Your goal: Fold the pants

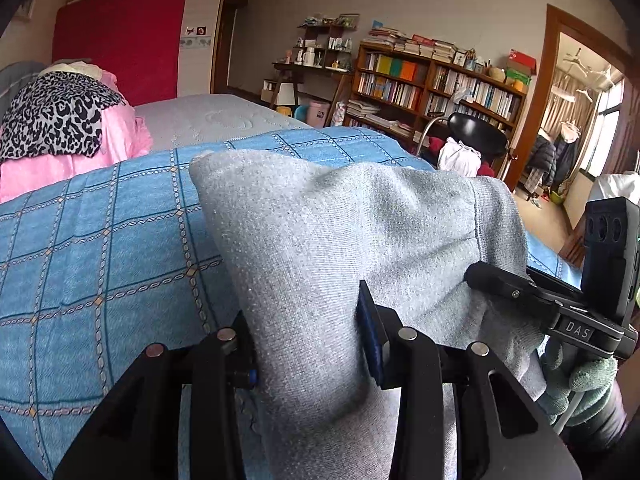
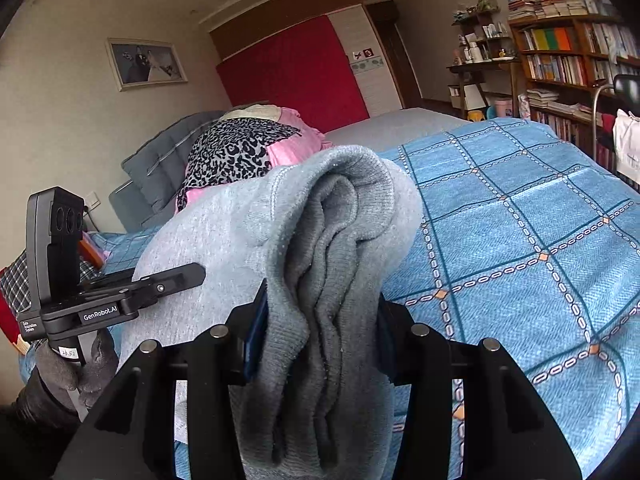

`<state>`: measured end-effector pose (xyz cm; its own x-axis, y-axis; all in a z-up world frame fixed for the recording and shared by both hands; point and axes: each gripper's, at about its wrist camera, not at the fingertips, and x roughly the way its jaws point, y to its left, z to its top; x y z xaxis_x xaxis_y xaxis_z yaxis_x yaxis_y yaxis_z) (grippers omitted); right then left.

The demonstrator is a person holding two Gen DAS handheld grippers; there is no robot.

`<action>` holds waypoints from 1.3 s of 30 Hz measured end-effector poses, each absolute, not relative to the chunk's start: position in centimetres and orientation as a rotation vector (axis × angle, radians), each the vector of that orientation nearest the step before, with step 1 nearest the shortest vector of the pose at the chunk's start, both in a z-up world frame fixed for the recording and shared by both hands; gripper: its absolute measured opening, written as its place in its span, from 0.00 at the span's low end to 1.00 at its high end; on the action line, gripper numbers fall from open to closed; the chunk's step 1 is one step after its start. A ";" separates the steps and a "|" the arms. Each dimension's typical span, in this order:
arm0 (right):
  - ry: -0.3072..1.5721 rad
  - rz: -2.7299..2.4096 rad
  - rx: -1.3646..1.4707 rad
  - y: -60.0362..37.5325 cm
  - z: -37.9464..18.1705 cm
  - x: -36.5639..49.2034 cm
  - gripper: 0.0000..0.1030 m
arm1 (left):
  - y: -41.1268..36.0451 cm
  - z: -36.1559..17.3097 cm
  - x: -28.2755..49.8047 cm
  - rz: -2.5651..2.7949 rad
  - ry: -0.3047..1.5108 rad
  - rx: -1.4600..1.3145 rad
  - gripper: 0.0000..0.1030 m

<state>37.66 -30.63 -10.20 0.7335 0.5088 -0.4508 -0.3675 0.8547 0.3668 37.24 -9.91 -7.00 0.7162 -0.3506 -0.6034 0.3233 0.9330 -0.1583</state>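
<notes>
Light grey pants (image 1: 320,220) hang lifted above a bed with a blue checked cover (image 1: 100,220). My left gripper (image 1: 308,336) is shut on a thick fold of them, with cloth bulging up past its fingers. In the right wrist view my right gripper (image 2: 322,320) is shut on a bunched, ribbed end of the pants (image 2: 340,208). The pants stretch between the two grippers. The right gripper (image 1: 496,280) shows at the right of the left wrist view, a gloved hand (image 1: 580,384) holding it. The left gripper (image 2: 176,276) shows at the left of the right wrist view.
The blue cover (image 2: 520,240) spreads wide to the right. A pile of leopard-print and pink clothes (image 1: 52,116) lies at the head of the bed. A bookshelf (image 1: 432,84) and a black chair (image 1: 476,132) stand beyond the bed's far edge.
</notes>
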 end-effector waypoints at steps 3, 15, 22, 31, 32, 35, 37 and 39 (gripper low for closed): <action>0.584 0.447 0.263 -31.9 -11.1 40.3 0.45 | -11.6 -7.8 40.9 -0.395 0.686 -0.037 0.37; 0.725 0.381 0.318 -34.3 -16.4 46.1 0.47 | -13.7 -14.8 49.3 -0.386 0.830 -0.085 0.56; 0.716 0.302 0.286 -34.3 -16.4 45.3 0.53 | -13.1 -14.9 47.4 -0.334 0.809 -0.036 0.74; 0.514 0.213 0.072 -31.4 -12.6 39.1 0.55 | -13.0 -15.3 42.3 -0.309 0.806 0.038 0.77; 0.514 0.255 0.061 -30.8 -12.4 38.7 0.55 | -13.1 -15.3 42.0 -0.309 0.807 0.039 0.77; 0.538 0.355 0.017 -29.2 -12.4 38.3 0.55 | -13.4 -15.5 41.0 -0.315 0.807 0.055 0.77; 0.567 0.399 -0.009 -28.6 -13.0 38.5 0.55 | -13.4 -15.8 40.3 -0.311 0.806 0.066 0.77; 0.628 0.407 -0.019 -28.4 -14.0 39.1 0.55 | -13.1 -16.2 39.8 -0.309 0.811 0.063 0.78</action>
<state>39.13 -28.44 -13.97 0.7326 0.3646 -0.5748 -0.3757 0.9208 0.1052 39.82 -13.14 -16.19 0.6467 -0.2478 -0.7214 0.2956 0.9533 -0.0624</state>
